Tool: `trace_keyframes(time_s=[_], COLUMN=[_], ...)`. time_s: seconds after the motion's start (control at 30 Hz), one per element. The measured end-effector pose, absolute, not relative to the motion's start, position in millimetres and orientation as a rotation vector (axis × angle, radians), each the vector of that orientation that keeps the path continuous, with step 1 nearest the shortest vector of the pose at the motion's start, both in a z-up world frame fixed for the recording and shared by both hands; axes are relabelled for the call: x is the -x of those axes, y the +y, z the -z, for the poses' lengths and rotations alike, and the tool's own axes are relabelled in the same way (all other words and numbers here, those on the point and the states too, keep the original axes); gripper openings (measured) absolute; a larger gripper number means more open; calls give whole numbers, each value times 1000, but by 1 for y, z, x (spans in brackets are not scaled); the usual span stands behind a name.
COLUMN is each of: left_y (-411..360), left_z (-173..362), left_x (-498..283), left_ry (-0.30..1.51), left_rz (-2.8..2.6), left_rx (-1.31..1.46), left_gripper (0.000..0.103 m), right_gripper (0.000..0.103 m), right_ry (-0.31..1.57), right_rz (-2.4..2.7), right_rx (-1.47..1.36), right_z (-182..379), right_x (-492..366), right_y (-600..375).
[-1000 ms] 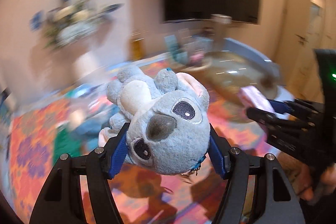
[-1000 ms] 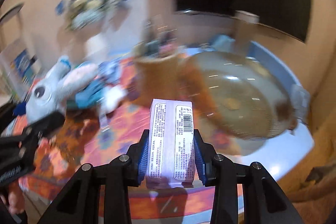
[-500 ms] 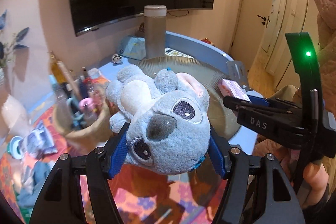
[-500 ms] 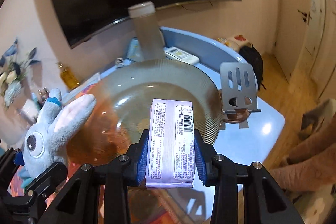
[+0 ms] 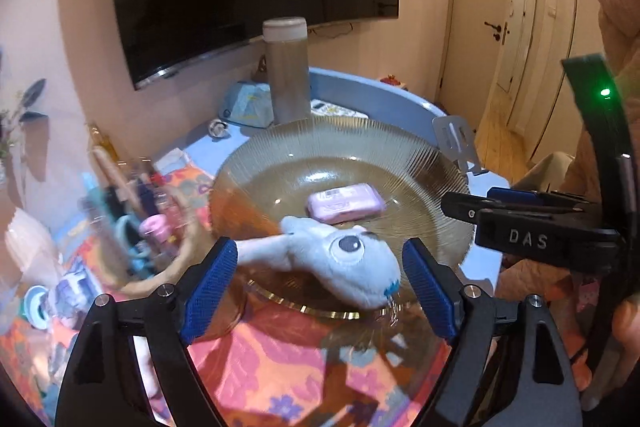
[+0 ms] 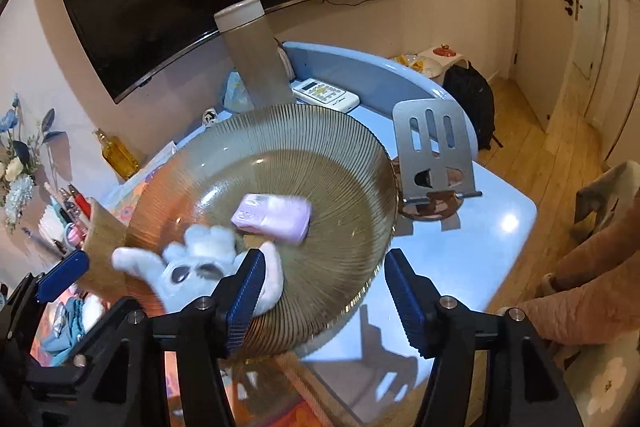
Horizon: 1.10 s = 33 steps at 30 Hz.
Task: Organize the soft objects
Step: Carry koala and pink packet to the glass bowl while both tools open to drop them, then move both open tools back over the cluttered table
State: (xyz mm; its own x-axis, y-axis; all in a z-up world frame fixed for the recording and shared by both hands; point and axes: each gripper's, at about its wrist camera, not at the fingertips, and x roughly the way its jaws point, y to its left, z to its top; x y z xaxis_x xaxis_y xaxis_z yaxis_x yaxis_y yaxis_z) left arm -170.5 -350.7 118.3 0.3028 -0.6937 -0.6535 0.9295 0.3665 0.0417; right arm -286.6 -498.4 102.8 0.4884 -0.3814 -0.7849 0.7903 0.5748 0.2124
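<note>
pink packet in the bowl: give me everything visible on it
The pink packet is a soft-looking, rounded oblong pack in pale pink-lilac wrap with a lighter printed label on top, too blurred to read. It lies flat near the middle of the ribbed amber glass bowl, apart from both grippers. The grey plush toy lies right beside it towards the cameras; contact cannot be told.

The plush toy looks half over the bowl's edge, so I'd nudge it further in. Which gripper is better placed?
Left. The plush toy lies right between the left gripper's open pads at the glass bowl's near rim. The right gripper is empty and sits beside it.
</note>
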Motion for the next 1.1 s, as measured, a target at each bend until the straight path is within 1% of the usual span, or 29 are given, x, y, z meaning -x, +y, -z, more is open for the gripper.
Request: trace_keyframes(time_s=[0.17,0.3,0.43,0.57,0.63,0.67,0.73,0.9,1.1], left_y=[-302,-255,-191,-127,-92,-79,-47,15,69], left_z=[-139,-156,-167,-166,-158,-154,-142,-125,-149], left_x=[181,177,167,149,136,129,114,85,55], left_ry=[521,498,486,529,576,600,658,703,653], left_rz=[1080,1013,888,744,663,633,565,429,326], left_rx=[-444,-397,-342,-269,-227,-210,-168,-142,-123], left_gripper=[84,84,84,84,84,84,84,84,84], right_gripper=[61,61,61,65,74,75,75,75,75], right_ry=[758,772,791,810,823,833,863,936,922], right_rz=[738,679,604,501,457,435,388,288,253], right_rx=[-626,-604,-561,-525,-497,-475,-425,-301,-105], right_z=[-107,-110,-113,-115,-112,-110,-103,-86,-85], right_x=[292,284,271,251,239,232,214,177,152], right_y=[-482,-457,-422,-382,-362,-349,-322,-269,-220])
